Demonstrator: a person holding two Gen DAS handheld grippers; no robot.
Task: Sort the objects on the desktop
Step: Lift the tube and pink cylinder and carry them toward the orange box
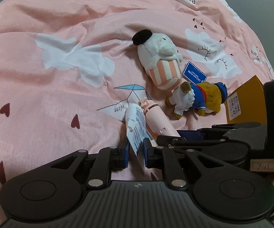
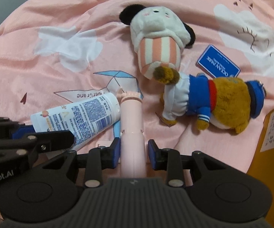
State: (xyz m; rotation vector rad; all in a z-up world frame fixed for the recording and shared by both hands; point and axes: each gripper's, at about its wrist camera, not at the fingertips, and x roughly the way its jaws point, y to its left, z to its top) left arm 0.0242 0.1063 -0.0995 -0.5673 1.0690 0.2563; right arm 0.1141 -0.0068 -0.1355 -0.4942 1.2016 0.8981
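Observation:
My left gripper (image 1: 136,153) has its blue pads on both sides of the flat end of a white printed tube (image 1: 136,127), which also shows in the right wrist view (image 2: 76,117). My right gripper (image 2: 134,153) straddles a pale pink cylinder with a ribbed cap (image 2: 131,121), its left pad touching and its right pad a little off; the cylinder also lies beside the tube in the left wrist view (image 1: 156,121). A white plush with a striped body (image 2: 156,38) and a brown plush in a blue sailor suit (image 2: 218,102) lie further away on the pink quilt (image 2: 42,76).
A blue Ocean Park card (image 2: 218,64) lies right of the white plush. An orange box with a label (image 1: 245,102) stands at the right, also at the right edge in the right wrist view (image 2: 269,152). The two grippers sit side by side, close together.

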